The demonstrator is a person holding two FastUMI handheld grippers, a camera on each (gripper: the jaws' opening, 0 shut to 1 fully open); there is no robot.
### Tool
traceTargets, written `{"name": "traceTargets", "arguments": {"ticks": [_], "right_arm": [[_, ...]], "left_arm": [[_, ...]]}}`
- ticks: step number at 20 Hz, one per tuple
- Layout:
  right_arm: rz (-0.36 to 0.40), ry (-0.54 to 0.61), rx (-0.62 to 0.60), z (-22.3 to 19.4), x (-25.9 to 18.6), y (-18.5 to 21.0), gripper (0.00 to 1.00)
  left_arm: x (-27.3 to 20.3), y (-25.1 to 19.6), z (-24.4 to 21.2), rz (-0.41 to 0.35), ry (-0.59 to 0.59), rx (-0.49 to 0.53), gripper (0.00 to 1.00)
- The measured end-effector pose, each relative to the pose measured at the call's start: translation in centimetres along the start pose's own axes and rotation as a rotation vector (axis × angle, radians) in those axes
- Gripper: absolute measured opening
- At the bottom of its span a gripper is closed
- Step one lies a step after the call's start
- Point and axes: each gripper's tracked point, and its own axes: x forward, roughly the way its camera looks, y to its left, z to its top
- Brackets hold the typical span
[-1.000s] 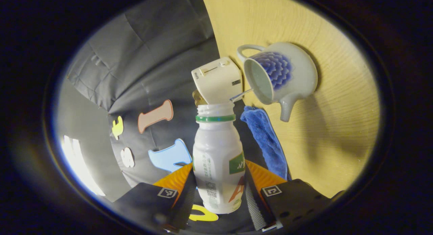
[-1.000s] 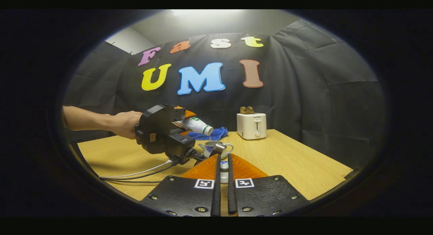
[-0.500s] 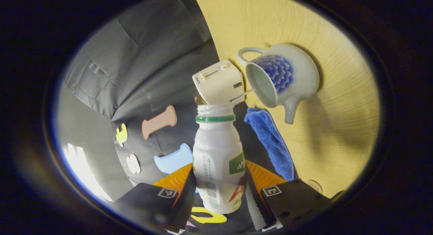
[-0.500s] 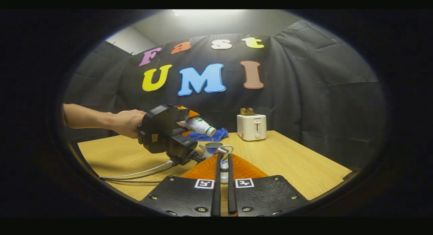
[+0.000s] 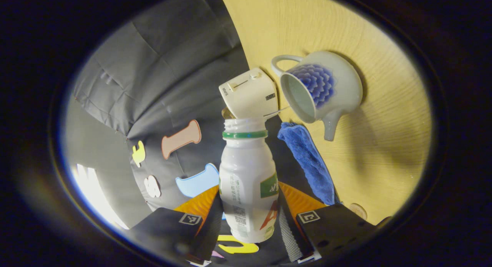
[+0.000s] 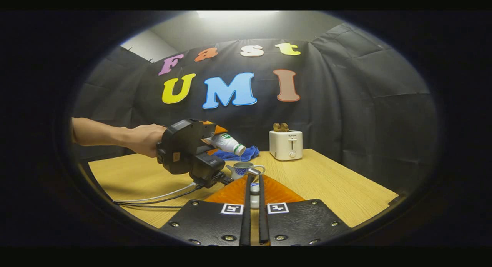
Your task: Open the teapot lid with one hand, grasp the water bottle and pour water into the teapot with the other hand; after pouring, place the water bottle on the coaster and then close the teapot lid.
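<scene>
Pinching what looks like the teapot lid point(image 6: 254, 194) between nearly closed fingers, though it is small and half hidden, the right gripper point(image 6: 253, 190) sits nearest. Beyond it the left gripper point(image 5: 250, 221), clamped on the uncapped water bottle point(image 5: 248, 178), tips the neck over the open teapot point(image 5: 321, 88), a thin stream crossing to the mouth. Pouring looks underway; setting the bottle on the coaster point(image 5: 358, 211) and closing the pot remain. Far back stand a blue cloth point(image 6: 236, 154) and toaster point(image 6: 286, 144).

Behind the teapot point(image 6: 244, 169), passage is blocked by a toaster point(image 6: 285, 144) and a blue cloth point(image 6: 235, 154); bare table point(image 6: 338, 190) is left to its right.
</scene>
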Motion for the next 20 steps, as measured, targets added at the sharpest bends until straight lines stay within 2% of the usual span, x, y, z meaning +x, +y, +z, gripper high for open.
{"name": "traceTargets", "arguments": {"ticks": [3, 4, 5, 7, 9, 12, 13, 14, 15, 16, 19, 20], "right_arm": [[-0.001, -0.001, 0.001, 0.2, -0.1, -0.1, 0.08], [0.001, 0.0, 0.002, 0.0, 0.0, 0.0, 0.08], [0.003, 0.004, 0.003, 0.0, 0.0, 0.0, 0.08], [0.006, 0.009, 0.003, -0.2, 0.0, 0.1, 0.08], [0.006, 0.009, 0.005, -0.1, 0.0, 0.1, 0.08], [0.006, 0.003, 0.003, -0.1, -0.1, 0.0, 0.08], [0.003, -0.004, 0.006, 0.1, -0.2, -0.1, 0.08], [0.0, -0.016, 0.009, 0.3, -0.3, -0.2, 0.08], [-0.006, -0.022, 0.011, 0.5, -0.2, -0.4, 0.0], [-0.007, -0.02, 0.013, 0.2, -0.2, -0.4, 0.08], [0.001, -0.011, 0.022, 0.0, -0.1, -0.3, 0.08], [0.002, -0.01, 0.024, 0.0, -0.1, -0.3, 0.08]], "left_arm": [[0.0, -0.1, 0.0, 0.001, 0.001, -0.015, 0.76], [0.0, -0.2, 0.0, -0.002, 0.001, -0.019, 0.7], [0.1, -0.2, -0.1, -0.004, 0.002, -0.022, 0.7], [0.1, -0.3, -0.2, -0.008, 0.001, -0.032, 0.82], [0.2, -0.8, -0.1, -0.028, -0.001, -0.058, 0.82], [0.0, -2.1, 0.1, -0.059, -0.004, -0.115, 0.82], [-0.2, -2.3, 0.3, -0.056, -0.012, -0.132, 0.69], [0.0, -2.5, 0.4, -0.062, -0.017, -0.152, 0.76], [-0.1, -2.9, 0.7, -0.07, -0.024, -0.185, 0.82], [0.0, -3.4, 0.9, -0.084, -0.03, -0.218, 0.83], [-0.3, -4.5, 1.3, -0.106, -0.04, -0.294, 0.83], [-0.3, -4.7, 1.3, -0.116, -0.041, -0.329, 0.76]]}}
